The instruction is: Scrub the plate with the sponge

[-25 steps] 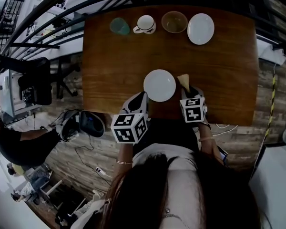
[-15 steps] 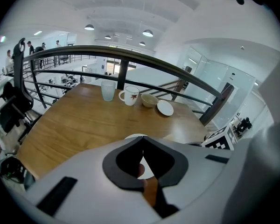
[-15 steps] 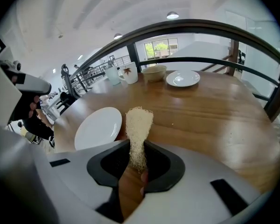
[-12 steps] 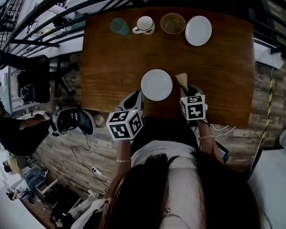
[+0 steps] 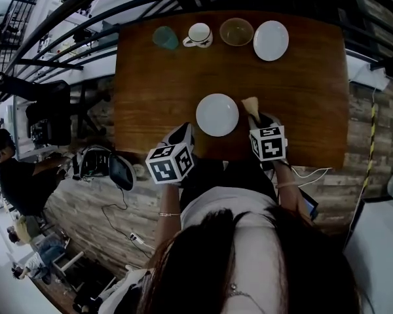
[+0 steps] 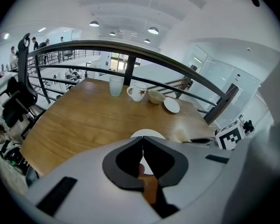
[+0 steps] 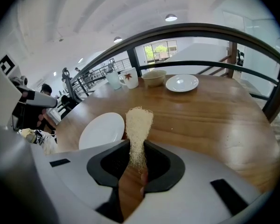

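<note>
**Editor:** What does the frame show?

**Photographer:** A person at a wooden desk (image 5: 157, 84). The white plate (image 5: 217, 114) lies flat close to the desk's near edge, between the two tools. The right hand-held gripper (image 5: 257, 118) is clamped on a pale, fibrous sponge (image 5: 251, 105). The sponge sticks out past the jaws just right of the plate's rim, not yet on it. The left hand-held gripper (image 5: 186, 131) is closed with nothing in it, its tips meeting near the plate's left rim.

**Editor:** How should the scrub go?

**Photographer:** As I read it, bring the sponge left onto the plate, press lightly and work in circles. The left tool can steady the rim so the plate doesn't skate.

**Editor:** And the room to move?

**Photographer:** The near edge is close, so strokes are better pushed away from it. Bare wood lies beyond the plate. The glass (image 5: 164, 37), mug (image 5: 199, 34), bowl (image 5: 236, 31) and second plate (image 5: 270, 40) line the far edge, well apart.
</note>
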### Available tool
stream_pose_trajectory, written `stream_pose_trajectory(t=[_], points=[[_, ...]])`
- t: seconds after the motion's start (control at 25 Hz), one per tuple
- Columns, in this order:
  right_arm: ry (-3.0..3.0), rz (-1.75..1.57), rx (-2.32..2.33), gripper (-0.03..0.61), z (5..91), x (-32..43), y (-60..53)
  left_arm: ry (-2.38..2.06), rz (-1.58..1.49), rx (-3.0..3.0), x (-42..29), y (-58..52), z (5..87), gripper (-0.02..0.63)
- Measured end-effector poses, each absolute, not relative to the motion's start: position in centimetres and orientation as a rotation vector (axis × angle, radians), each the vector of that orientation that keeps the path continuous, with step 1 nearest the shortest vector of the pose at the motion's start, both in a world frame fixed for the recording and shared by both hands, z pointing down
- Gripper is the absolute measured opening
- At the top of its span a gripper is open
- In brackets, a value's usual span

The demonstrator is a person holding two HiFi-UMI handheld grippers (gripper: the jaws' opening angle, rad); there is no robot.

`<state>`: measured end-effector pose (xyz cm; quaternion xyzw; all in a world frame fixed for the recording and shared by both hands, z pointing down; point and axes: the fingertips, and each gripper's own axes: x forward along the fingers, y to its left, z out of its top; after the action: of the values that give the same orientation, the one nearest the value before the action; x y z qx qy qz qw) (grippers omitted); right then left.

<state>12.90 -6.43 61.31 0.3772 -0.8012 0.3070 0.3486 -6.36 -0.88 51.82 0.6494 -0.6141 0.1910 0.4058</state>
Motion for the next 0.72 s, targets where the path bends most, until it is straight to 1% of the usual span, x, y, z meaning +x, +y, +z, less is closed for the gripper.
stream_pose_trajectory(t=[0.72], points=[[-2.009,0.837,1.065,0.103,61.0,9.8,-6.2,-1.290,0.572,1.700,-7.7,-1.4,55.9,0.011]])
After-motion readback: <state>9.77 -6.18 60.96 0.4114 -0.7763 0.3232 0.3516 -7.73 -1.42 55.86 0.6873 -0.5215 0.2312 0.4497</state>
